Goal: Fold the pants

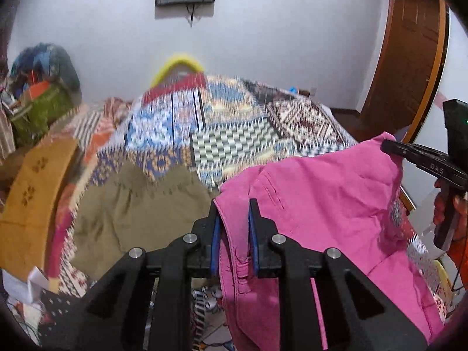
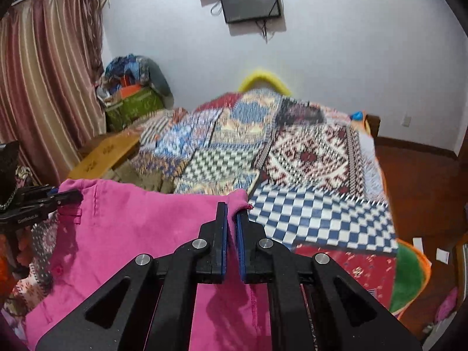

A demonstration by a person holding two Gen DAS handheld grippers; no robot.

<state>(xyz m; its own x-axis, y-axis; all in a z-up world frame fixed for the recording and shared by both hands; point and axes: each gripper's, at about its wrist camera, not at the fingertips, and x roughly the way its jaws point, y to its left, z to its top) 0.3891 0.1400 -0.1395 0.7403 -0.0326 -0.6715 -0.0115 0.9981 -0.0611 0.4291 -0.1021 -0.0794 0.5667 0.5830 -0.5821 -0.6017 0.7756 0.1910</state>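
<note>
Pink pants hang by their waistband between my two grippers, above the near edge of the bed. My left gripper is shut on one end of the waistband, and shows from the side in the right wrist view. My right gripper is shut on the other end of the pink pants, and shows at the right edge of the left wrist view. The legs hang down out of view.
A bed with a patchwork quilt lies ahead. Olive-green clothing and a mustard cloth lie on its left side. A wooden door stands right, curtains left, and a green bag pile by the wall.
</note>
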